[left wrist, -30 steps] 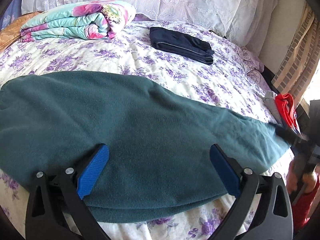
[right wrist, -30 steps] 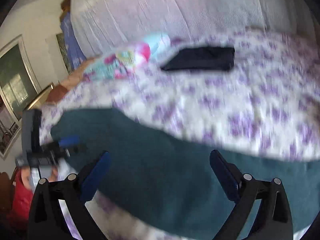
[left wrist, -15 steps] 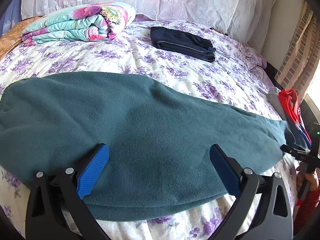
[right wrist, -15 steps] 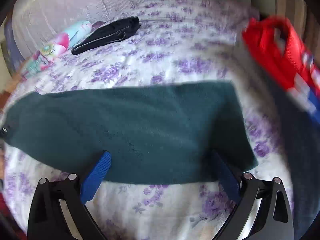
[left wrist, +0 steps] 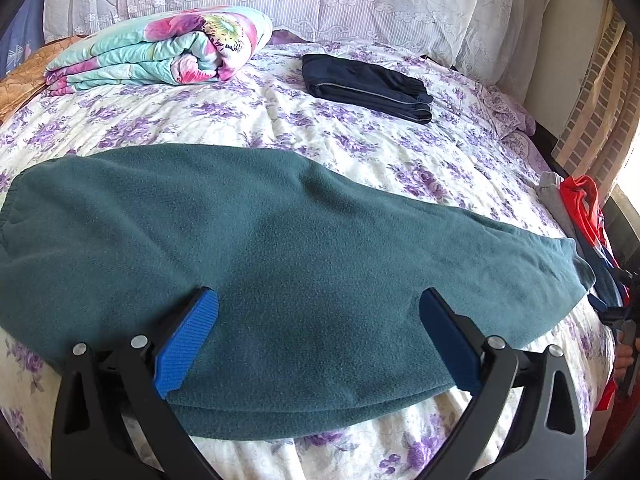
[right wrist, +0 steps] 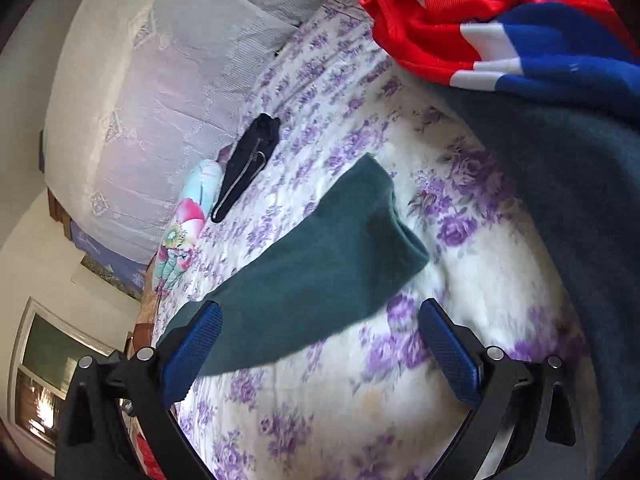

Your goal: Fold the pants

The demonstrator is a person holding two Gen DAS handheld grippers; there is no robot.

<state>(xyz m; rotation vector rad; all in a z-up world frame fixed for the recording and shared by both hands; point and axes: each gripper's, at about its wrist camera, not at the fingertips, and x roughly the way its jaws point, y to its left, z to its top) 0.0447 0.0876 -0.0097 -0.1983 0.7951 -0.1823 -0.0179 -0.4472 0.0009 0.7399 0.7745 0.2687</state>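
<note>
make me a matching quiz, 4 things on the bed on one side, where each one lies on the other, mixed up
Things:
1. teal pants
2. navy pants
3. floral quilt
4. red garment

Places:
A. folded, far middle of the bed, near the pillows
B. right edge of the bed
C. spread flat along the near edge
D. rolled, far left corner

Pairs: 1-C, 2-A, 3-D, 4-B

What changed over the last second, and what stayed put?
The right gripper swung from the pants' middle to beyond the cuff end, near the red and blue clothes, open and holding nothing. The left gripper, teal pants, dark folded pants and floral quilt stayed.
</note>
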